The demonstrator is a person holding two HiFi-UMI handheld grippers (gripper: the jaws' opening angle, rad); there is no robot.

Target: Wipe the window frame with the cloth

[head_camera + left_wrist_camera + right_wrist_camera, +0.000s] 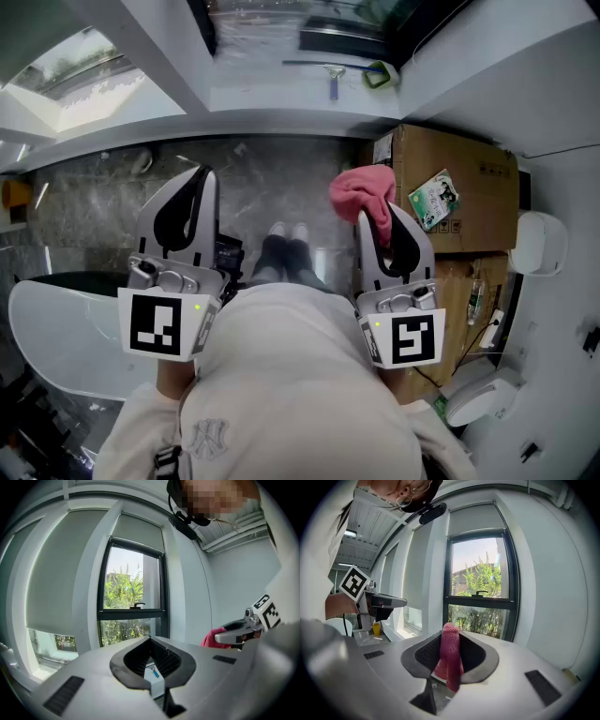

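My right gripper (pixel 379 217) is shut on a pink cloth (pixel 364 194), which bunches above its fingertips in the head view. In the right gripper view the cloth (pixel 450 656) stands between the jaws and hangs below them. The dark window frame (pixel 480 602) lies ahead, some way off. My left gripper (pixel 201 176) is held level with the right one, shut and holding nothing. In the left gripper view the same dark window frame (pixel 133 613) is ahead, and the cloth (pixel 213 637) shows at the right in the other gripper. Both grippers are apart from the frame.
A white sill (pixel 272 98) runs below the window, with a blue-handled squeegee (pixel 334 77) and a green item (pixel 380 75) on it. Stacked cardboard boxes (pixel 469 187) stand at the right. A white curved surface (pixel 56 328) is at the lower left. Roller blinds (pixel 65 569) cover the neighbouring panes.
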